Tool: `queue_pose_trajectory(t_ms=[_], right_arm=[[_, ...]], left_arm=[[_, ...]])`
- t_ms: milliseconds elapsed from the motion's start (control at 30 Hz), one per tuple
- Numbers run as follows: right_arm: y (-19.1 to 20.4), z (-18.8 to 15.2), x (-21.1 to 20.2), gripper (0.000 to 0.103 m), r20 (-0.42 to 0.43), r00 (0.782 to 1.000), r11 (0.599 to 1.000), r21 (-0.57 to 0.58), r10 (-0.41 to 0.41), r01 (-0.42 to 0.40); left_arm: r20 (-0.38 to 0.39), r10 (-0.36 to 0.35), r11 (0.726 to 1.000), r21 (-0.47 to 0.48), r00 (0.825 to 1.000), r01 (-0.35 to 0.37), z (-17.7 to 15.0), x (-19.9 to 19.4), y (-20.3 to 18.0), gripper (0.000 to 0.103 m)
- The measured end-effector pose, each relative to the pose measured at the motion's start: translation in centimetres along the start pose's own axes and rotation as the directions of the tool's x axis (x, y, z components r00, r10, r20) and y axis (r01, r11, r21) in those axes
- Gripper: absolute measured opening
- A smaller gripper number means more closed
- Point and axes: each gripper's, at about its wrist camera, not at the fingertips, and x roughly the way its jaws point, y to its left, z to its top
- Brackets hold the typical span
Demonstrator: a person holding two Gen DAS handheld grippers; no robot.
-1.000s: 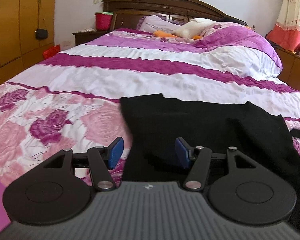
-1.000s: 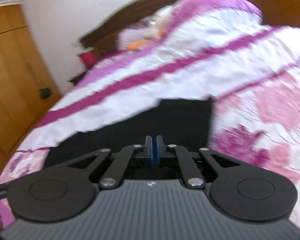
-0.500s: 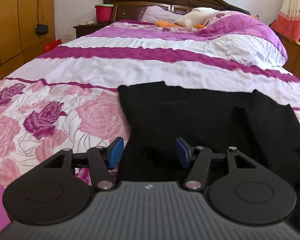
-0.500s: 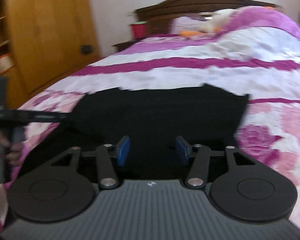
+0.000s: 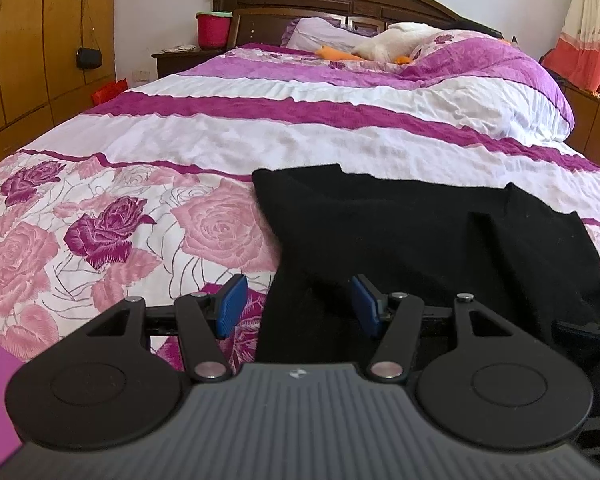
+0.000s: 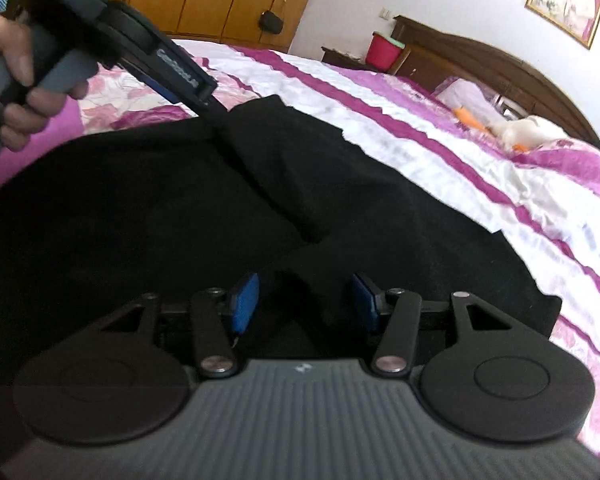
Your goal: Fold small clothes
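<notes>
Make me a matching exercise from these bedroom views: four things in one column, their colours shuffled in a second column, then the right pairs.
Things:
1. garment spread on the bed
2. bucket on the nightstand
3. gripper pads
4. wardrobe

Colours:
A. blue
B. wooden brown
C. black
D. red

Pairs: 1-C, 2-D, 3-A, 4-B

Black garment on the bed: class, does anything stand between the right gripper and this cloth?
Nothing visible does. The right gripper hangs open directly over the black garment, its blue fingers apart with only a raised fold of that cloth between them.
</notes>
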Motion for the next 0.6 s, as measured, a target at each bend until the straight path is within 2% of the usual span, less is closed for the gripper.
queue_pose_trajectory(t_ms=[67, 133, 167, 200, 333, 433, 600], right_arm=[[-0.7, 0.3, -0.1, 0.05, 0.007, 1.0, 0.999, 0.023, -0.022, 0.022], [-1.5, 0.4, -0.4, 0.033, 0.018, 0.999, 0.998, 0.045, -0.039, 0.038], [-2.0, 0.3, -0.6, 0.027, 0.023, 0.999, 0.997, 0.065, -0.043, 0.042], [-2.8, 0.3, -0.5, 0.015, 0.022, 0.999, 0.995, 0.089, -0.043, 0.041], [-5.0, 0.2, -0.9, 0.012, 0.054, 0.998, 0.984, 0.174, -0.037, 0.027], [-7.4, 0.5, -1.5, 0.011, 0.091, 0.993, 0.968, 0.245, -0.076, 0.052], [-13.4, 1.0, -1.6, 0.011, 0.101, 0.986, 0.903, 0.423, -0.133, 0.079]], left_arm=[[0.005, -0.004, 1.0, 0.0, 1.0, 0.004, 0.2, 0.1, 0.0, 0.063], [0.012, -0.01, 1.0, 0.002, 1.0, 0.01, 0.5, 0.2, -0.2, 0.063], [0.016, -0.014, 1.0, 0.005, 1.0, 0.014, 0.6, 0.3, -0.3, 0.063], [0.018, -0.016, 1.0, 0.009, 1.0, 0.016, 0.7, 0.3, -0.4, 0.063], [0.035, -0.038, 0.999, 0.03, 0.999, 0.036, 1.2, 0.8, -1.4, 0.063], [0.06, -0.042, 0.998, 0.048, 0.997, 0.039, 2.0, 1.3, -2.3, 0.063], [0.097, -0.077, 0.997, 0.035, 0.992, 0.074, 3.6, 3.2, -3.2, 0.063]])
